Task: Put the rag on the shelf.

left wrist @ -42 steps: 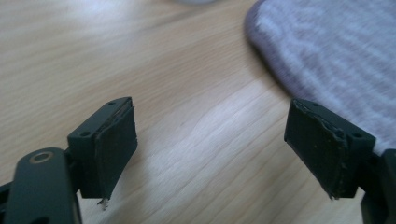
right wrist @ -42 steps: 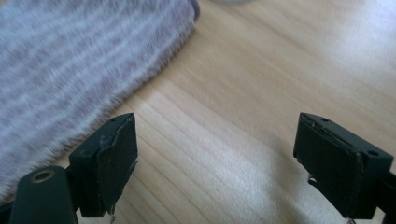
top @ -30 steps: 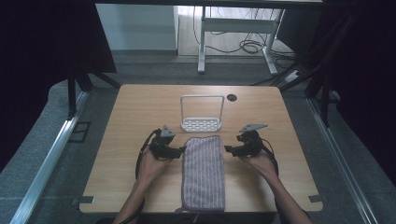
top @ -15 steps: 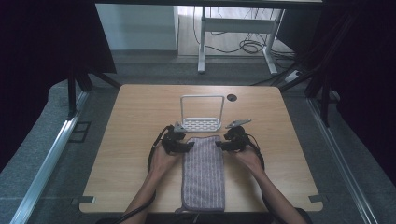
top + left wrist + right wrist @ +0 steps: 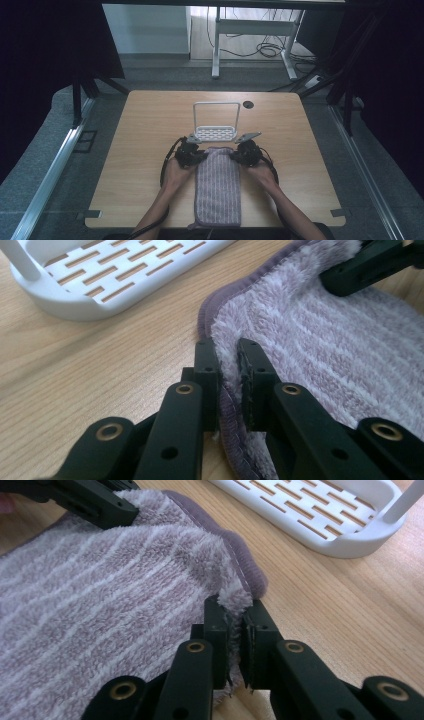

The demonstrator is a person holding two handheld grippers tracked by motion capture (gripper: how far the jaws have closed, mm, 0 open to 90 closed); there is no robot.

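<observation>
A folded purple striped towel (image 5: 217, 186) lies lengthwise on the wooden table, its far end toward the white rack. My left gripper (image 5: 198, 156) is at the towel's far left corner, and in the left gripper view the left gripper (image 5: 228, 352) is shut on the towel (image 5: 325, 340) edge. My right gripper (image 5: 237, 154) is at the far right corner. In the right gripper view the right gripper (image 5: 237, 611) pinches the towel (image 5: 100, 600) corner between its jaws.
A white slotted rack (image 5: 216, 133) with an upright wire frame stands just beyond the towel, seen close as the rack (image 5: 100, 275) and the rack (image 5: 325, 515). A round cable hole (image 5: 248, 104) sits at the back of the table (image 5: 150, 120).
Both grippers moved inward and forward to the towel's far corners and shut on them. The towel's far end is now slightly bunched.
</observation>
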